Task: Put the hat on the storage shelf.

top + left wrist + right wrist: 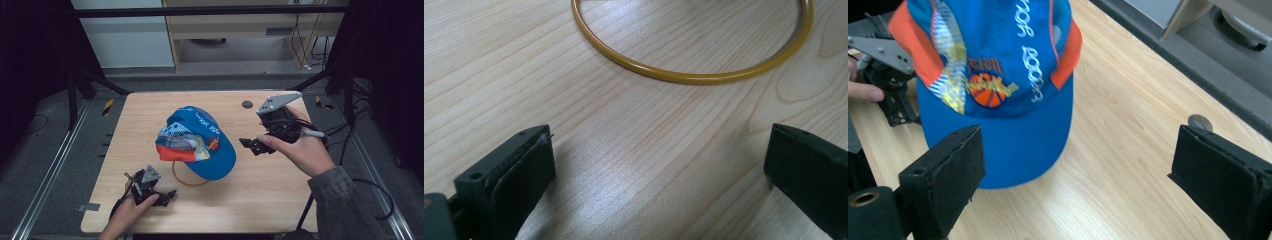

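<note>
Cap [200,142] brim seemingly faces right hand-held gripper [256,144].

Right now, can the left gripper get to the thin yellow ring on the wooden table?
Probably yes. The left gripper has its jaws wide open, and bare wooden table lies between it and the thin yellow ring. The blue cap covers the ring's far side.

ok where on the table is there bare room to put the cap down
The widest bare patch is the near right of the table, between the cap brim and the right gripper. The far left corner, beyond the cap, is also bare. It is crowded near left, where the yellow ring lies by the left gripper.
</note>
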The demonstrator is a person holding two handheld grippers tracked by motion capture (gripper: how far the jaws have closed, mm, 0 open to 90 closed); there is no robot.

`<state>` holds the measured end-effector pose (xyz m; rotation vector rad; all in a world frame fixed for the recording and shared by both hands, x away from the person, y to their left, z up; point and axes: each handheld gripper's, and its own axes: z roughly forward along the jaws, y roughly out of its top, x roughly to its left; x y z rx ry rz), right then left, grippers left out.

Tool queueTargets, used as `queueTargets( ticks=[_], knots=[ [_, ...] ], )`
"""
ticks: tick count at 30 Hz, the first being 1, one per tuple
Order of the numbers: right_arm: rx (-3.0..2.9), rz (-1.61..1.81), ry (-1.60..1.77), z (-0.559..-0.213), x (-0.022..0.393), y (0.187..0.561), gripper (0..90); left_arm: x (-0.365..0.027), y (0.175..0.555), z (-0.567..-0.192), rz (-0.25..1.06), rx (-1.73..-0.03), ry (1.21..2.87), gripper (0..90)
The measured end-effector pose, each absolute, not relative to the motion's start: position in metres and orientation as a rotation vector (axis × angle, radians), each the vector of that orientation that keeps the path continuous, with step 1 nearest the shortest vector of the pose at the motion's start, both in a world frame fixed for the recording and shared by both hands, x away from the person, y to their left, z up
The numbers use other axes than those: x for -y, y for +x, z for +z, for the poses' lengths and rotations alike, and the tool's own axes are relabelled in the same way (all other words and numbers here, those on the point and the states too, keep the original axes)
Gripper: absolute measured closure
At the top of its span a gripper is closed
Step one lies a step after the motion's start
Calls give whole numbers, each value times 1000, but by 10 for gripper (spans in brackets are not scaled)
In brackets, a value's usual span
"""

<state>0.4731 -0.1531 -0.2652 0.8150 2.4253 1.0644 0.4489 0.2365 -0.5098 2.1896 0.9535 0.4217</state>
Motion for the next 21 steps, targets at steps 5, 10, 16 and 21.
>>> queueTargets(
  ticks=[5, 10, 16, 21],
  knots=[
    [-2410, 1067, 847, -273, 164, 471, 69, -237, 448, -510, 421, -954, 2189, 0],
    [-2397, 1064, 881, -281, 176, 469, 68, -236, 448, -510, 419, -956, 2187, 0],
    [-2360, 1068, 938, -293, 191, 469, 66, -237, 448, -510, 419, -953, 2194, 0],
    [-2323, 1086, 988, -304, 207, 469, 59, -237, 448, -510, 418, -953, 2194, 0]
  ],
)
